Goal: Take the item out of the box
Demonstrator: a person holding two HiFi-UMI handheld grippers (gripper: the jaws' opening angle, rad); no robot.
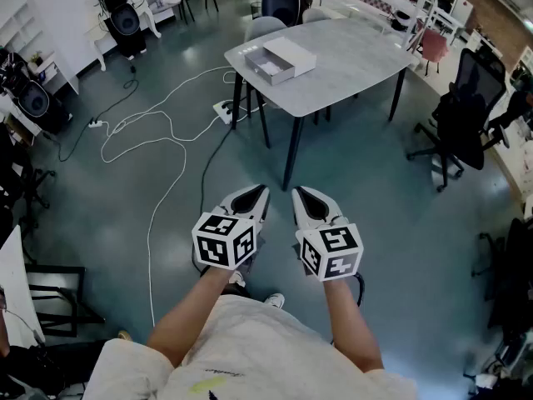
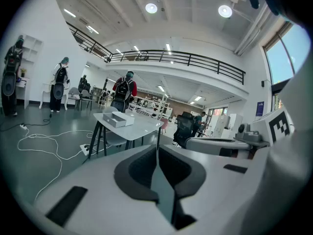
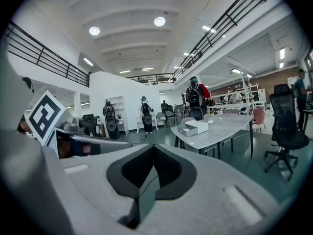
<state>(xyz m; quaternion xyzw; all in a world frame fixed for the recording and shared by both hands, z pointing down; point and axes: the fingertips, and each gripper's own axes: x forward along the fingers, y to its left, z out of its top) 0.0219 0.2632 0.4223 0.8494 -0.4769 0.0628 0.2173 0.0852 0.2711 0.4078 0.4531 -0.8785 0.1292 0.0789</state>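
Observation:
A white box (image 1: 279,60) lies open on the left part of a grey table (image 1: 358,65) far ahead of me, its tray and lid side by side; what is inside I cannot make out. Both grippers are held low in front of the body, well short of the table. My left gripper (image 1: 261,192) is shut with nothing in it, and my right gripper (image 1: 298,195) is shut and empty too. The left gripper view has the box (image 2: 119,119) small beyond the closed jaws (image 2: 157,148). In the right gripper view the box (image 3: 195,127) sits on the table past the closed jaws (image 3: 153,150).
White and black cables (image 1: 141,136) loop over the teal floor to a power strip (image 1: 223,108) by the table legs. A black office chair (image 1: 462,123) stands right of the table and grey chairs (image 1: 265,27) behind it. A black frame (image 1: 50,294) stands at the near left.

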